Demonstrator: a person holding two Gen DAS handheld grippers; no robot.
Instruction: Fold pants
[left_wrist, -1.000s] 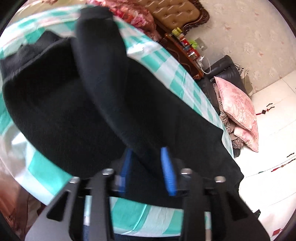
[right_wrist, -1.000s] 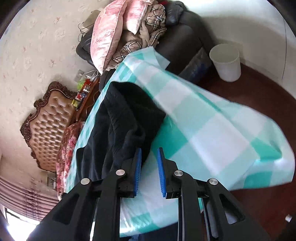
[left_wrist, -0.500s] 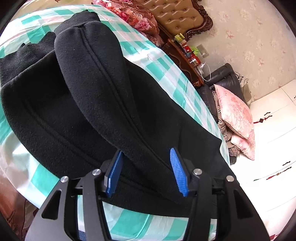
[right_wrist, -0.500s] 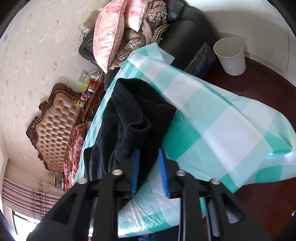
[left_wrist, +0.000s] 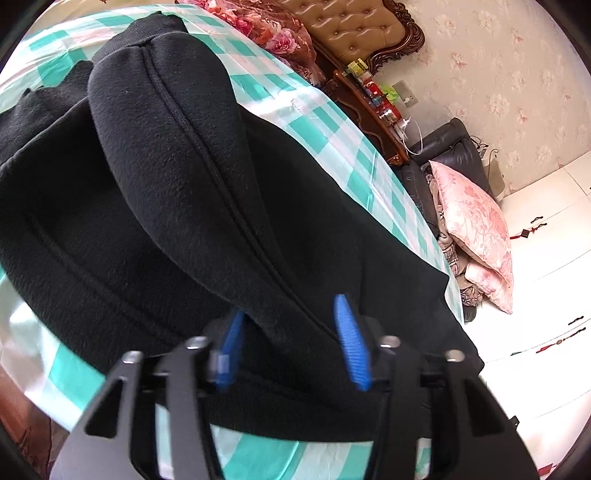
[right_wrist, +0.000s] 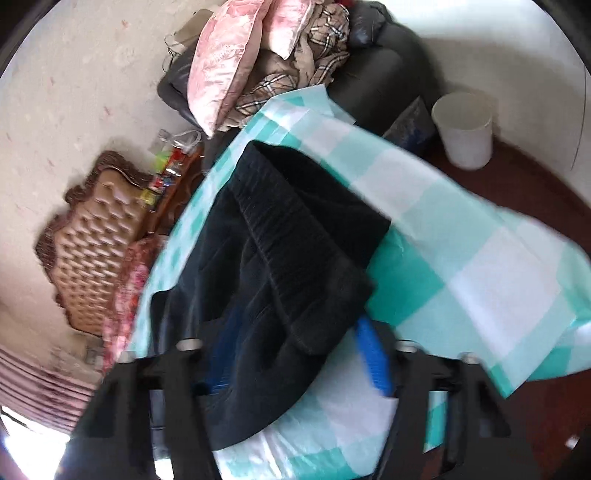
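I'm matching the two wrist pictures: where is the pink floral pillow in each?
Left wrist: pink pillow at the right edge, leaning on the dark sofa.
Right wrist: pink pillow at top centre-left, on the same sofa.
Shared landmark: tufted brown headboard.

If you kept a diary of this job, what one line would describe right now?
step: fold pants | left gripper: open, fabric between fingers | right gripper: open, fabric between fingers | black pants: leg doubled over, on checked tablecloth
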